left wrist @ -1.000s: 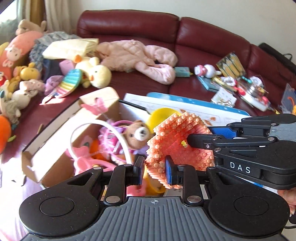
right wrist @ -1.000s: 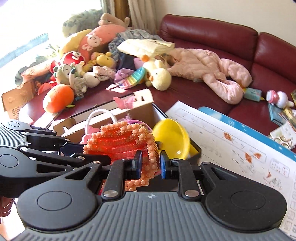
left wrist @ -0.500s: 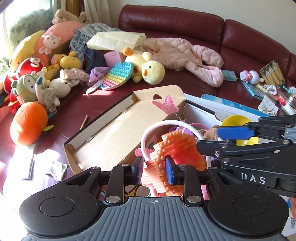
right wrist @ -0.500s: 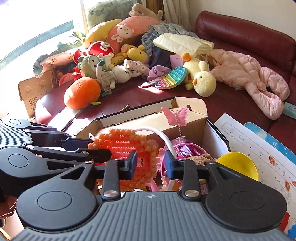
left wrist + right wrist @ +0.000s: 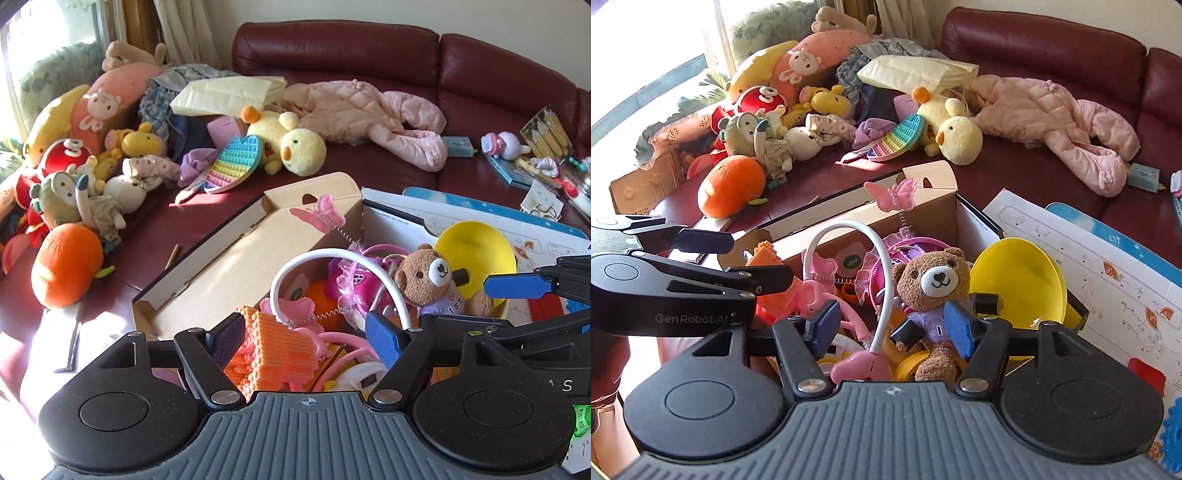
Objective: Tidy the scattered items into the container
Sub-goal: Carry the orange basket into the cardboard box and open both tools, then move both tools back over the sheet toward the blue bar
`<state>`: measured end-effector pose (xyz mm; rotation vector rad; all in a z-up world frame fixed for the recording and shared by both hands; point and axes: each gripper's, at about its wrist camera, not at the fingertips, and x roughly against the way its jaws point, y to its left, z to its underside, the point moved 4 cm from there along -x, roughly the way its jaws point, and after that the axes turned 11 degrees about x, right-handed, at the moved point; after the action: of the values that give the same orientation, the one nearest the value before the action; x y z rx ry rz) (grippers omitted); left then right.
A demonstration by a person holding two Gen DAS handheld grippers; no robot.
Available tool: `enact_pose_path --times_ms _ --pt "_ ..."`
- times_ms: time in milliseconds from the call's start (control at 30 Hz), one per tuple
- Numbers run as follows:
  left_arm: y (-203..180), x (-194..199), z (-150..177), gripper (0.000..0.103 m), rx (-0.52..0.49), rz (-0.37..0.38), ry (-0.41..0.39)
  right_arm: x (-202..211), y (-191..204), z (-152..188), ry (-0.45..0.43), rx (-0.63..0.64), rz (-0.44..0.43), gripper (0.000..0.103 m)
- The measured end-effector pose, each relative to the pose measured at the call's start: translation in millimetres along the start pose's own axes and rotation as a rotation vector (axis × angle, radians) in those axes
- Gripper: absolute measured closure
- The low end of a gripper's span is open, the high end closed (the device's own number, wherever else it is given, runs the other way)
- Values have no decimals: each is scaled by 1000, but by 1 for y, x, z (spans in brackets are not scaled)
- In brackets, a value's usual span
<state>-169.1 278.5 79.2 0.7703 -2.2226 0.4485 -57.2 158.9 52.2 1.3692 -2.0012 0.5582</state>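
my left gripper's body hides the lower part of the orange toy (image 5: pixel 269 350); the box (image 5: pixel 923 206) floor is buried under toys.

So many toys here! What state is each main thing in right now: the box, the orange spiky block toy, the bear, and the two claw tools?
Cardboard box: open, flap folded back, crowded with toys.
Orange studded block toy: released, lying in the box.
Brown teddy bear: sitting upright in the box.
Yellow plastic bowl: tipped on its side.
Left gripper: open, jaws just widened, pads off the block toy.
Right gripper: open, jaws just widened, gripping nothing.
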Motion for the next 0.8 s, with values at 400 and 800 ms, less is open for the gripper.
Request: enact_pose_path --times_ms 400,800 --pt "-35 9 1 20 -50 17 -16 20 -24 15 -32 -51 15 32" --pt "-124 9 13 19 -229 117 -18 65 -95 66 -30 -147 155 30"
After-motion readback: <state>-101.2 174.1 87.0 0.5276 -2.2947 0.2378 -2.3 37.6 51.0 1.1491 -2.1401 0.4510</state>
